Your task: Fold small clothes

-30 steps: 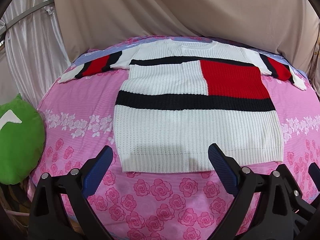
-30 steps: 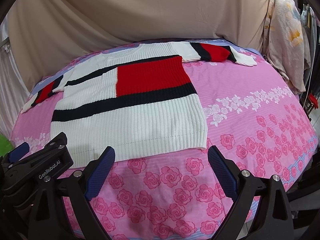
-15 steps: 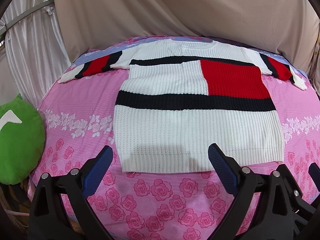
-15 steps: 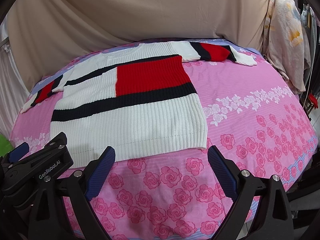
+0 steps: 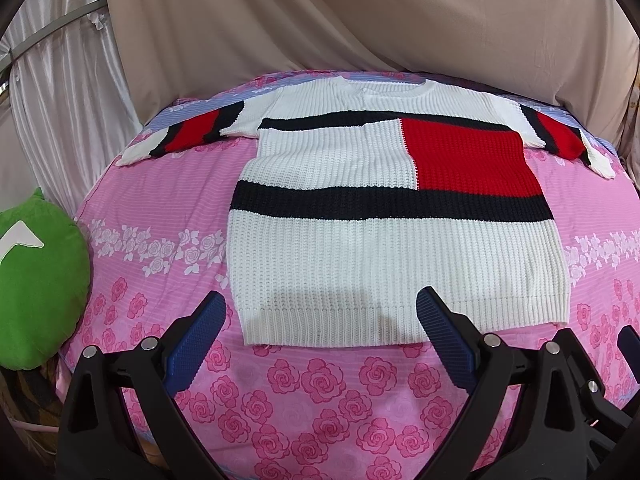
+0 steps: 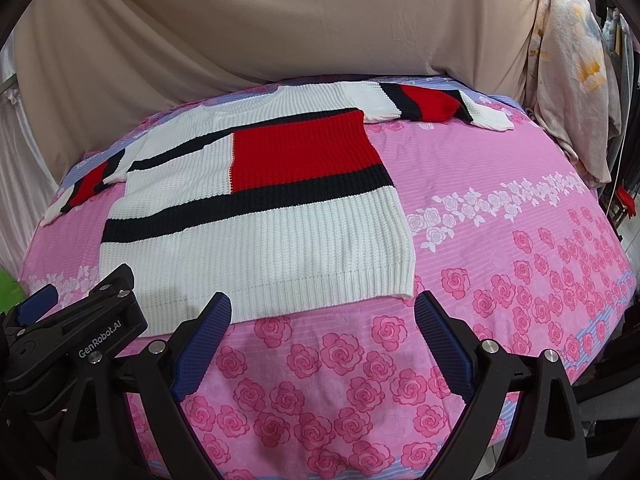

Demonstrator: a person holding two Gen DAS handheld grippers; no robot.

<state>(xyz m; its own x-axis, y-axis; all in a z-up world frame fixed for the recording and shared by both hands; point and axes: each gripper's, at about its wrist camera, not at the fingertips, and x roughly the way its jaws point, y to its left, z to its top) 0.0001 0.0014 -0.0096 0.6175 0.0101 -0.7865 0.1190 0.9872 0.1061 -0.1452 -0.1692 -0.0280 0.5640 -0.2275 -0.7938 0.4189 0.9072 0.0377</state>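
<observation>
Plainly, a knit sweater (image 5: 384,216) lies flat and spread out across the middle of the left wrist frame, on a pink bedsheet (image 5: 160,208) printed with roses. Its body is white with two black bands and a red block at centre right of the frame, and its ribbed hem runs along the lower middle. One striped sleeve (image 5: 184,140) reaches toward the left edge, and the other sleeve (image 5: 560,140) reaches toward the right edge. At the bottom of this frame the left gripper (image 5: 322,332) is spread wide and holds nothing, with the hem lying between its blue pads (image 5: 196,344) in the picture; whether they touch the cloth cannot be told. A green cushion (image 5: 36,280) sits at the left edge, and a beige drape (image 5: 360,20) fills the top. In the right wrist frame the sweater (image 6: 256,208) occupies the centre left, its hem corner near the lower middle. The right gripper (image 6: 322,330) at the bottom is likewise released and empty, above bare sheet (image 6: 500,208) just below the hem. The left gripper's black body (image 6: 72,344) shows in the lower left corner, over the hem.
</observation>
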